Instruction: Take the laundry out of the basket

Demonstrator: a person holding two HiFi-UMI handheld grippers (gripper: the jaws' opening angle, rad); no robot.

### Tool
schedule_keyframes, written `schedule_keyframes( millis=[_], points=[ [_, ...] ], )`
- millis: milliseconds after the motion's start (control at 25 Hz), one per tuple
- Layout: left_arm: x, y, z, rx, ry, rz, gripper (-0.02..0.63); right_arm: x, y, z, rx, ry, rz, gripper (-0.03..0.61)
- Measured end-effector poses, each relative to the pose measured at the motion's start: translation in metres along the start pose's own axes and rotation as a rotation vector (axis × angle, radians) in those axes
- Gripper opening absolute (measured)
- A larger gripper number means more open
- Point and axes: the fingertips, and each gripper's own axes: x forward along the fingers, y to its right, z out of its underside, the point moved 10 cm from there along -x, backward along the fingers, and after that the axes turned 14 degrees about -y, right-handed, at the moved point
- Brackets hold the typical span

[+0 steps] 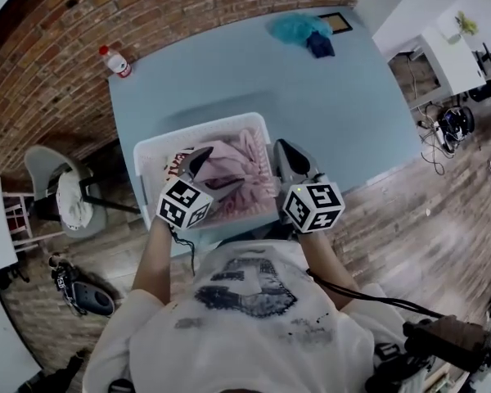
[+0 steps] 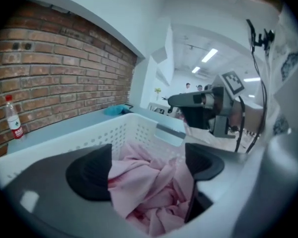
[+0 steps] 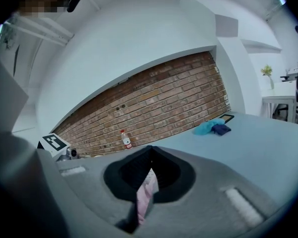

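Laundry (image 1: 233, 169), pink cloth, lies bunched inside the white basket (image 1: 198, 132) on the blue worktop (image 1: 327, 105) in the head view. The left gripper (image 1: 198, 160) hangs over the basket's left half. The right gripper (image 1: 285, 151) sits at the basket's right rim. A bottle (image 1: 114, 60) stands at the far left corner, and blue cloth (image 1: 299, 27) lies at the far edge.

Left gripper view: fingers (image 2: 89, 172) stand wide apart, with pink laundry (image 2: 149, 182) heaped between them and the basket wall (image 2: 116, 133) beyond.

Right gripper view: fingers (image 3: 176, 175) are closed together on a narrow fold of pink laundry (image 3: 145, 195).
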Motion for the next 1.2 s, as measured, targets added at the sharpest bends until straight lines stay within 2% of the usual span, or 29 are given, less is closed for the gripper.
schedule_keyframes(
  millis=[80, 200, 520, 920, 1200],
  points=[
    [0.006, -0.003, -0.001, 0.027, -0.002, 0.046, 0.462, -0.002, 0.002, 0.001, 0.01, 0.004, 0.019, -0.003],
    [0.014, -0.009, -0.003, 0.086, -0.041, 0.077, 0.477, -0.005, 0.005, 0.001, 0.024, 0.01, 0.041, -0.003],
    [0.034, -0.015, 0.0, 0.265, -0.164, 0.197, 0.488, -0.01, 0.004, 0.004, 0.044, 0.02, 0.079, -0.003],
    [0.055, -0.018, -0.009, 0.5, -0.336, 0.234, 0.491, -0.009, 0.002, 0.004, 0.054, 0.025, 0.098, -0.003],
    [0.08, -0.016, -0.006, 0.544, -0.472, 0.35, 0.5, -0.013, 0.007, 0.005, 0.063, 0.024, 0.107, -0.003]
  ],
)
